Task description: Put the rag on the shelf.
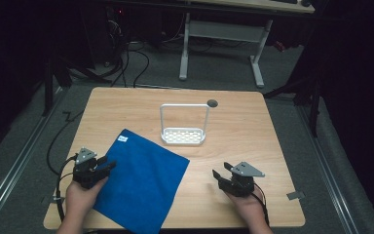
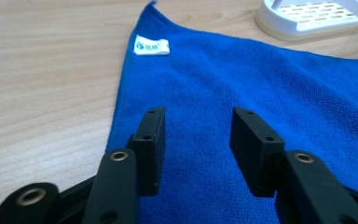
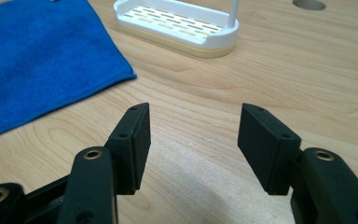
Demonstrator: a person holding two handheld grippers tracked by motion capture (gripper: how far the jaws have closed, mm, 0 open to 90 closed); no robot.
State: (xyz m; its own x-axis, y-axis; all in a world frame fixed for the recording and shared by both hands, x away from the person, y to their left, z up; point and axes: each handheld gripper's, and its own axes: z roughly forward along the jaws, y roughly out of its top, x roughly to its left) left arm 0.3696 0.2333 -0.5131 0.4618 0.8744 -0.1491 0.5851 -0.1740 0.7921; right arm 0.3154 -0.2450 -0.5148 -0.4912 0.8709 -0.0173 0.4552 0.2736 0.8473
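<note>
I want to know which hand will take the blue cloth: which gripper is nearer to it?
Left. The left gripper hangs open over the blue cloth at its left edge; the right gripper stands open over bare table, off its right corner.

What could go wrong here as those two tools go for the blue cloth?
The blue cloth hangs over the table front edge, so a one-sided tug might drag it off. It lies flat, so the open left tool could pinch nothing. The white rack stands close and might be knocked.
</note>
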